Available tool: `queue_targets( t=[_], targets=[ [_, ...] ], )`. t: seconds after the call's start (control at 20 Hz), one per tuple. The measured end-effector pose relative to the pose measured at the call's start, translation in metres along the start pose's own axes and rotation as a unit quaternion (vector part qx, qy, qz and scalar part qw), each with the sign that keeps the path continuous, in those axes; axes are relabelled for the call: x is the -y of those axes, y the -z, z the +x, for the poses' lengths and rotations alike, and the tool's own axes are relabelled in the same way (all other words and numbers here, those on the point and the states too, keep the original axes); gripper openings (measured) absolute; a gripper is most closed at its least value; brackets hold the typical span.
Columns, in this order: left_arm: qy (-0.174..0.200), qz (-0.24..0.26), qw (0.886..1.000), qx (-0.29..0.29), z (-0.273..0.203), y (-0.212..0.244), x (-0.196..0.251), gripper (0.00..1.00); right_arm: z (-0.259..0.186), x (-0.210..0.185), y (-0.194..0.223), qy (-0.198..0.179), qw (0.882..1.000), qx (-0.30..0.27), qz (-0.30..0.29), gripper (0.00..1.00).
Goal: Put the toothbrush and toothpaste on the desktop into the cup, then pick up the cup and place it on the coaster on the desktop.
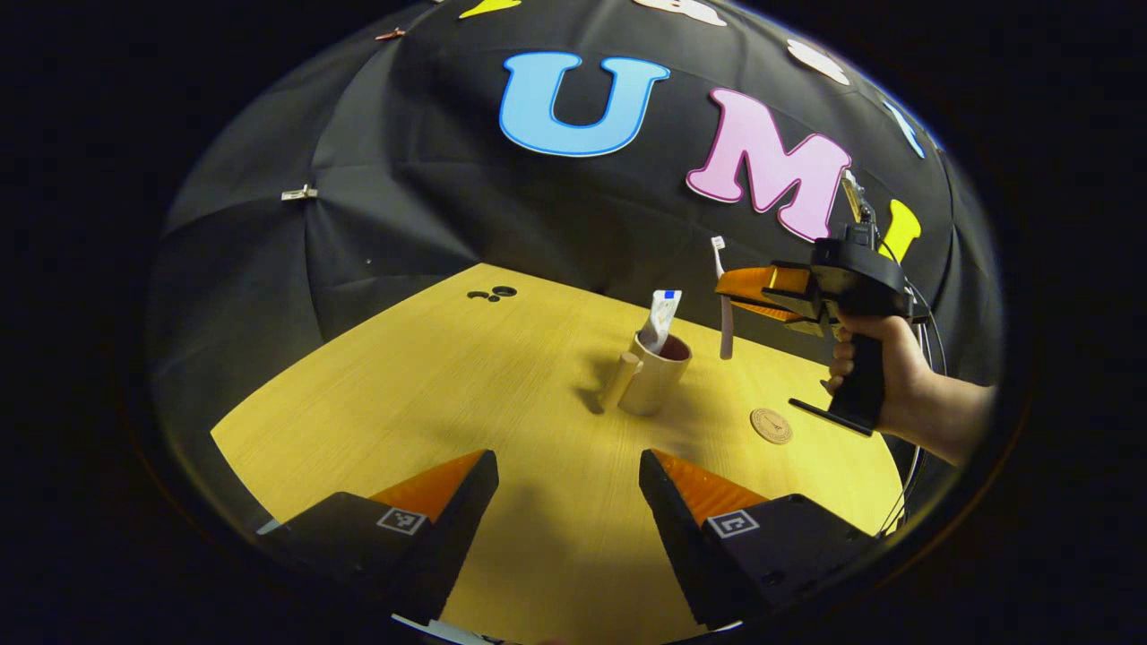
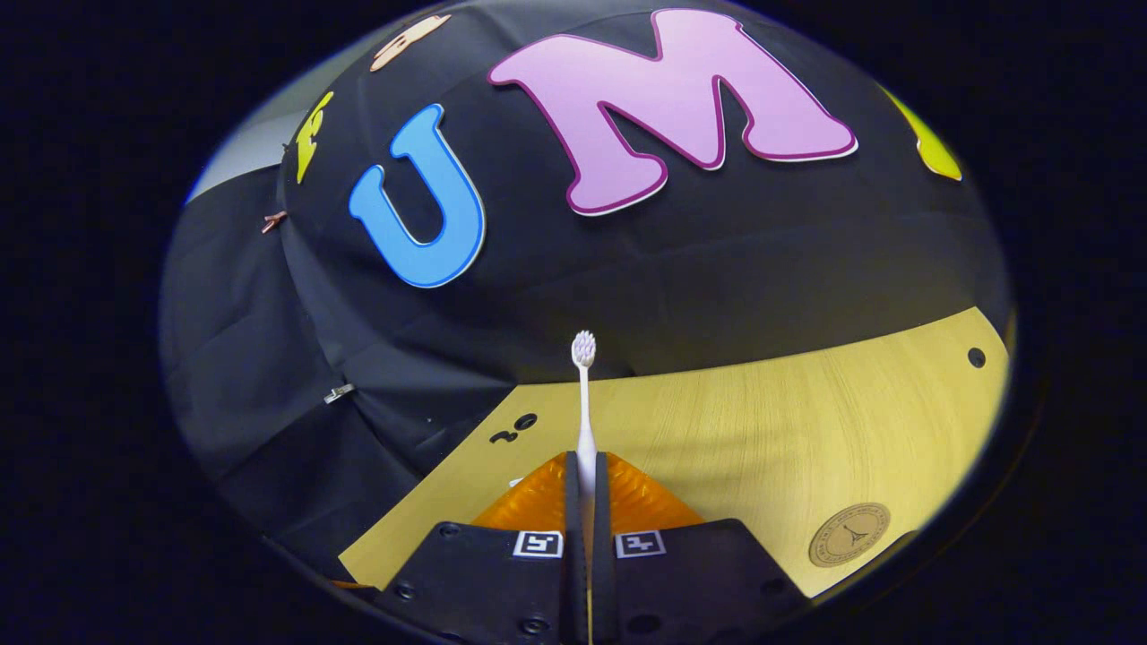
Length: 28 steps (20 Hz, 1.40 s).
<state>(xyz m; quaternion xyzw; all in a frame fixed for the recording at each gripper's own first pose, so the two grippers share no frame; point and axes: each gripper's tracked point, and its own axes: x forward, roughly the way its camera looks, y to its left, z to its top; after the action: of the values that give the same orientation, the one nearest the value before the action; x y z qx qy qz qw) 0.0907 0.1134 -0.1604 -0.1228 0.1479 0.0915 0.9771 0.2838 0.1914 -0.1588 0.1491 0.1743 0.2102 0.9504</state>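
A tan cup (image 1: 656, 374) with a side handle stands mid-table, and the white toothpaste tube (image 1: 664, 316) leans upright inside it. My right gripper (image 1: 728, 288) hovers above and to the right of the cup, shut on a white toothbrush (image 1: 722, 305) that hangs upright, bristles up. In the right gripper view the toothbrush (image 2: 584, 403) rises from between the closed orange fingers (image 2: 538, 494) of the right gripper (image 2: 585, 466). My left gripper (image 1: 568, 475) stands open near the table's front, nothing between its fingers. The round cork coaster (image 1: 771, 425) lies right of the cup; the coaster (image 2: 849, 534) also shows in the right gripper view.
The yellow wooden table (image 1: 430, 394) has small black holes (image 1: 493, 293) near its far edge. A hand (image 1: 887, 376) holds the right gripper's black grip. Black cloth walls close the table's back and sides.
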Motion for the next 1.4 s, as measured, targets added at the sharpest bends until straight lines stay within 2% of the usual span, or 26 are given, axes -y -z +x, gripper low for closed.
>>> queue_targets(
  t=[0.2,0.5,0.85,1.0,1.25,1.4],
  targets=[
    [-0.004,-0.024,1.000,-0.001,0.014,0.007,-0.008,0.98,0.027,0.004,0.005,0.014,0.999,0.022,0.023,0.06],
    [-0.009,-0.054,0.998,0.014,0.031,0.000,-0.019,0.98,0.040,0.015,0.013,0.038,0.997,0.062,0.023,0.06],
    [-0.020,-0.063,0.998,0.017,0.034,-0.003,-0.035,0.98,0.049,0.033,0.047,0.077,0.996,0.050,0.015,0.07],
    [-0.026,-0.067,0.997,0.017,0.033,-0.003,-0.037,0.98,0.046,0.033,0.048,0.087,0.994,0.061,0.008,0.10],
    [-0.020,-0.049,0.998,0.015,0.035,-0.003,-0.026,0.98,0.038,0.027,0.056,0.080,0.995,0.058,-0.019,0.11],
    [-0.009,-0.032,0.999,0.014,0.038,-0.004,-0.012,0.98,0.032,0.024,0.061,0.071,0.996,0.050,-0.016,0.13]
  ],
)
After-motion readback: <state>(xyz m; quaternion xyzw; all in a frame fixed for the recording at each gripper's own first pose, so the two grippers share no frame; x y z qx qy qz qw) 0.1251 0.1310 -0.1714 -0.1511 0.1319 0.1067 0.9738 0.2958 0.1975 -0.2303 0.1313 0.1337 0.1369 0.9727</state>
